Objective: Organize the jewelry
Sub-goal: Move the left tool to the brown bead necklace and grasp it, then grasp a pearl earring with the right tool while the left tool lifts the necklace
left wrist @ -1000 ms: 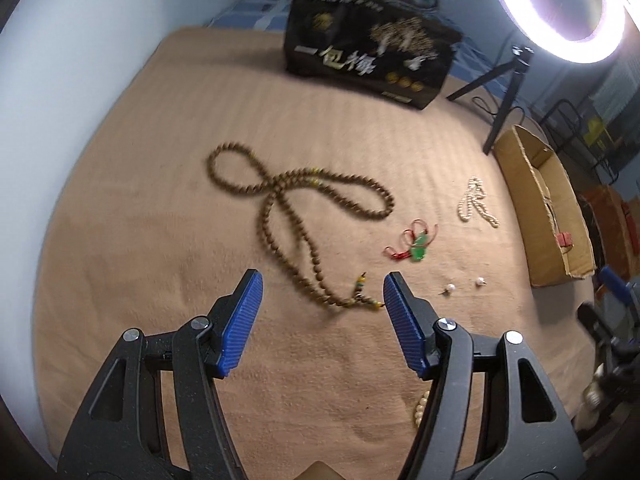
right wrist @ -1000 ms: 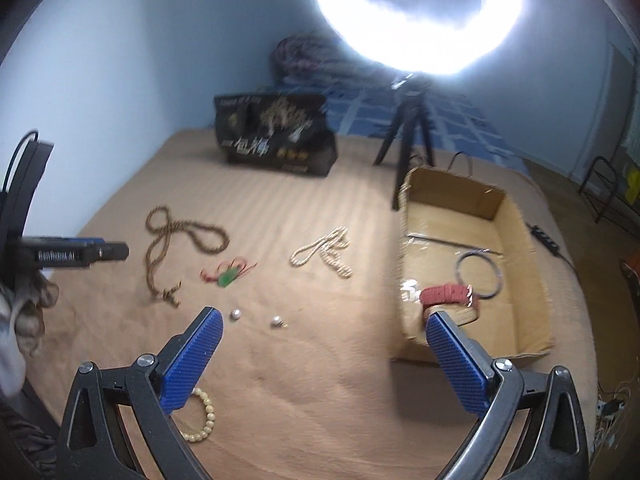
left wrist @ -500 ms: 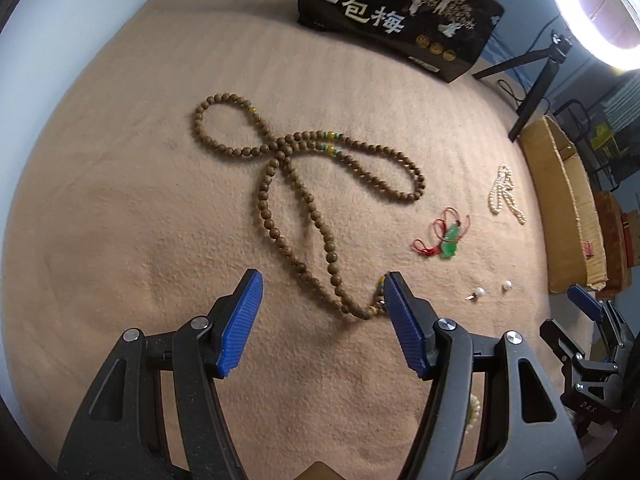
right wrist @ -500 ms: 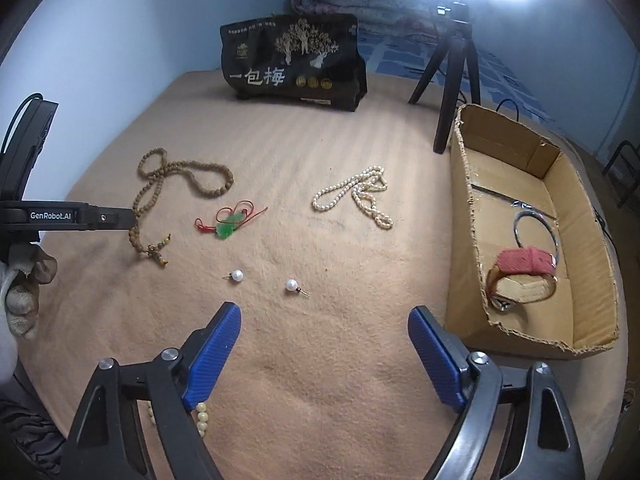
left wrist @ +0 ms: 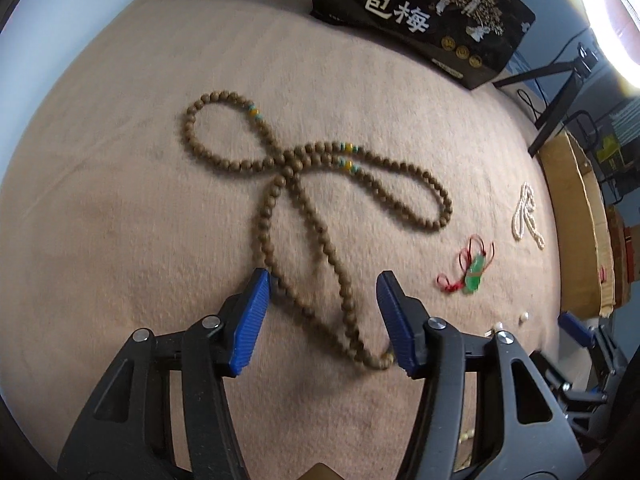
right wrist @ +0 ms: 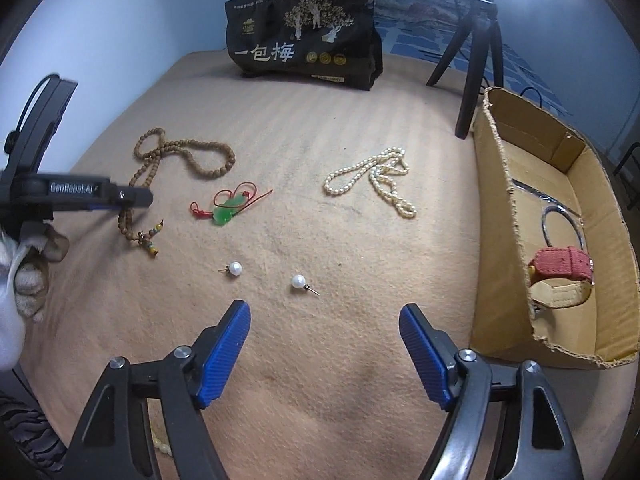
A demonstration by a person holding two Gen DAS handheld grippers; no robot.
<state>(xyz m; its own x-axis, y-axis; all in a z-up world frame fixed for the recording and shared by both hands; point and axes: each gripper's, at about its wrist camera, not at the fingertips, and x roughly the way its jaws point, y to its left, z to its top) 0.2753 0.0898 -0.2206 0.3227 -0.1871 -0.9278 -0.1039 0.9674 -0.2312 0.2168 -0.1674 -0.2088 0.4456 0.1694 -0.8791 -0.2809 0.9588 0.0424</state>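
Between the blue pads of the left hand-held gripper (left wrist: 322, 316) lay the lower strands of the brown bead necklace (left wrist: 316, 184); the jaws had just been narrowing around them but stood partly apart, not yet pressing. Over bare blanket the right hand-held gripper (right wrist: 324, 354) hung with wide jaws that had also just been narrowing, nothing between them, two pearl earrings (right wrist: 298, 281) lying just ahead. Judging by the layout, sorting was barely begun: only a red-strapped watch (right wrist: 560, 270) and a metal bangle (right wrist: 560, 220) sat inside the cardboard box (right wrist: 500, 240), while the bead necklace, the earrings, a green pendant on red cord (right wrist: 228, 210) and a pearl necklace (right wrist: 376, 178) were still spread on the tan blanket (right wrist: 320, 120) of the bed. The left tool's arm read "GenRobot.AI", and the black bag (right wrist: 304, 36) showed "一包梅" in white.
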